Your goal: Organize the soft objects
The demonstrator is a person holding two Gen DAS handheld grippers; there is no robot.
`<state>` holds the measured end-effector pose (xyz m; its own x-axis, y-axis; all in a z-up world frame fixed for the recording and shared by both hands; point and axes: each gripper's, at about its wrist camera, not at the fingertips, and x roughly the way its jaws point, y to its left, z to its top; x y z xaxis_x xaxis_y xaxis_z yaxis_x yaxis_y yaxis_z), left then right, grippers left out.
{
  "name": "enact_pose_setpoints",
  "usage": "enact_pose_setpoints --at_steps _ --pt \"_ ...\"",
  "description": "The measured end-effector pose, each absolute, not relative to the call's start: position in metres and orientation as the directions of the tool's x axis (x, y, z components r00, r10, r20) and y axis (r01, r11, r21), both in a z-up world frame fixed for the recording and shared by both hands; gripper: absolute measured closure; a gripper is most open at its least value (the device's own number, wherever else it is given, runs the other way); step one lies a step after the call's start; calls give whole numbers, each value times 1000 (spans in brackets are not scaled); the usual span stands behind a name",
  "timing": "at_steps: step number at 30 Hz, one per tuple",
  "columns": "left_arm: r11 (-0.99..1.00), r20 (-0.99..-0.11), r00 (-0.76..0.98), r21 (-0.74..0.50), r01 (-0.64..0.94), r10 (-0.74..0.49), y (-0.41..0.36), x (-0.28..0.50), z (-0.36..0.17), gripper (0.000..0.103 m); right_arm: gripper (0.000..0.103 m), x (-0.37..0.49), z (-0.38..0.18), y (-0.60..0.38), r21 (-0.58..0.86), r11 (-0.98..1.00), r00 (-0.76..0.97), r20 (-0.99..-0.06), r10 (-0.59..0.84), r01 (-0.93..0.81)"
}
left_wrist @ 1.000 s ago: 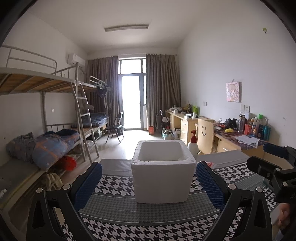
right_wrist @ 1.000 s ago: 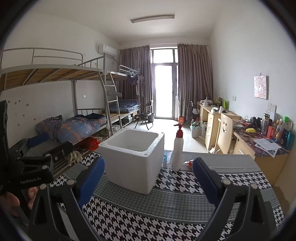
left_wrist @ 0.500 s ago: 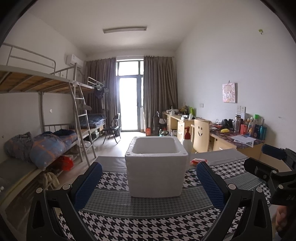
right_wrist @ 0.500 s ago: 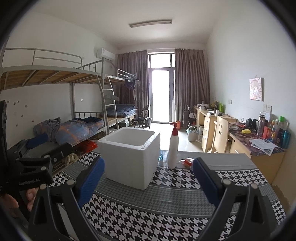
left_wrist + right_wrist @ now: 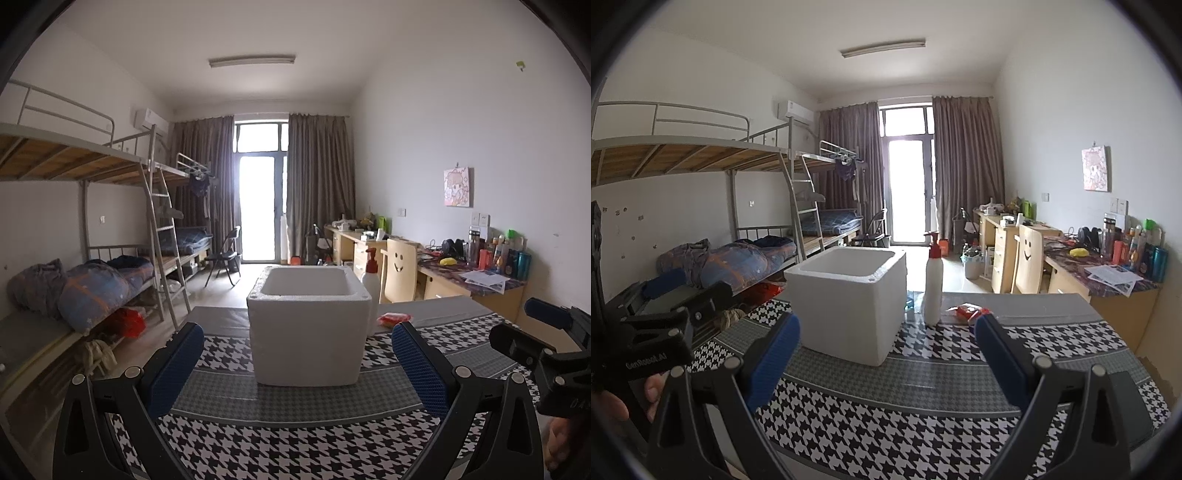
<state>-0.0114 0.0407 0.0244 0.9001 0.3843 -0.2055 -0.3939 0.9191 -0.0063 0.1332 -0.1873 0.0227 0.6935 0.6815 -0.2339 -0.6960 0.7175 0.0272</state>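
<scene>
Both claws, left claw and right claw, hung wide and empty, facing the open foam box on the counter, ready to fill it.

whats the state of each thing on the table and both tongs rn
left tongs: open, holding nothing
right tongs: open, holding nothing
foam box: upright, lid off, inside not visible
pump bottle: upright, beside the box
red packet: lying flat on the table
</scene>
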Motion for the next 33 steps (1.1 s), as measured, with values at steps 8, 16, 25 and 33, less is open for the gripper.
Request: enact_pose_setpoints --at_steps 8,16,25,33 --pt "918 -214 896 0 -398 388 38 -13 15 1 5 130 9 -189 38 723 694 -250 675 -690" --pt "919 -233 895 -9 -393 380 38 -13 5 1 5 126 2 -191 43 735 705 -252 663 -677" --pt "924 -236 899 -7 -382 370 35 -19 2 1 5 123 -7 -195 56 742 707 -266 656 -668" --pt "925 -248 896 0 -381 369 31 -30 -6 1 5 116 -15 -197 54 749 711 -278 646 -660"
